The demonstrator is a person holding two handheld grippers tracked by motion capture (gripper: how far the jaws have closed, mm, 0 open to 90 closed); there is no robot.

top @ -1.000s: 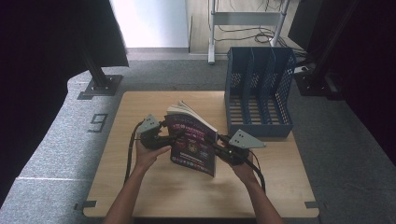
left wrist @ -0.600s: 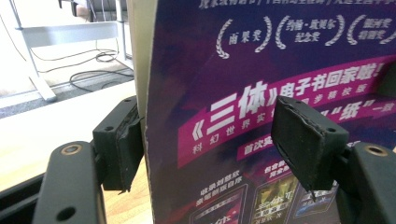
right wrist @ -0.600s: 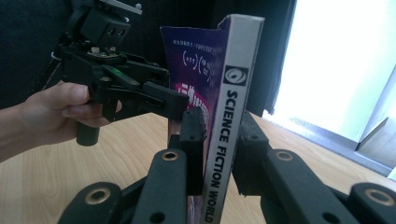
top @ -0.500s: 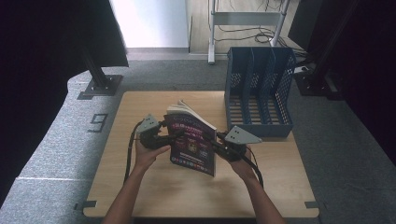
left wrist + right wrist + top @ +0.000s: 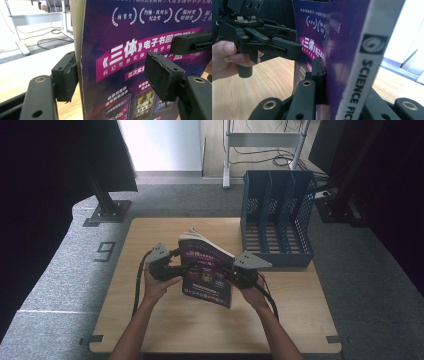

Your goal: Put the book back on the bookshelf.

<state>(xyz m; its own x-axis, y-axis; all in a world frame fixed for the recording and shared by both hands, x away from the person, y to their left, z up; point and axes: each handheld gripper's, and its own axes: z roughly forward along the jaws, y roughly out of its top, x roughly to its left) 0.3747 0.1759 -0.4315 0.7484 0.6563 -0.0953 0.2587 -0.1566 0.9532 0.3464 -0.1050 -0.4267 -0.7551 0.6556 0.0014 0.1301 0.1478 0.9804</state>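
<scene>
Book (image 5: 206,272) first: we've got a purple-covered paperback standing upright near the middle of the desk (image 5: 150,330), held between both claws. Its long axis runs up and down, and the cover faces back toward us; in the right gripper view the spine (image 5: 359,75) reads "SCIENCE FIC..." running bottom to top, so the spine is on our right side. The pages fan open a bit at the top edge. We can't tell whether the bottom edge is touching the desk.

Left claw (image 5: 182,268) sits on the book's left edge. In the left gripper view one pad is against the page side just behind the cover edge, but the other pad (image 5: 162,75) stands off the front cover with a visible gap, so we'd call that one loosely open around the edge, not pinching. Right claw (image 5: 226,271) has just been closing and is now clamped narrow on the spine side, one pad (image 5: 319,67) flat on the cover.

Room-wise: lots of bare wood in front of the book and off to the left. The blue file rack (image 5: 276,217) stands at the far right of the desk, near the right claw but apart from it, slots open toward the top.
</scene>
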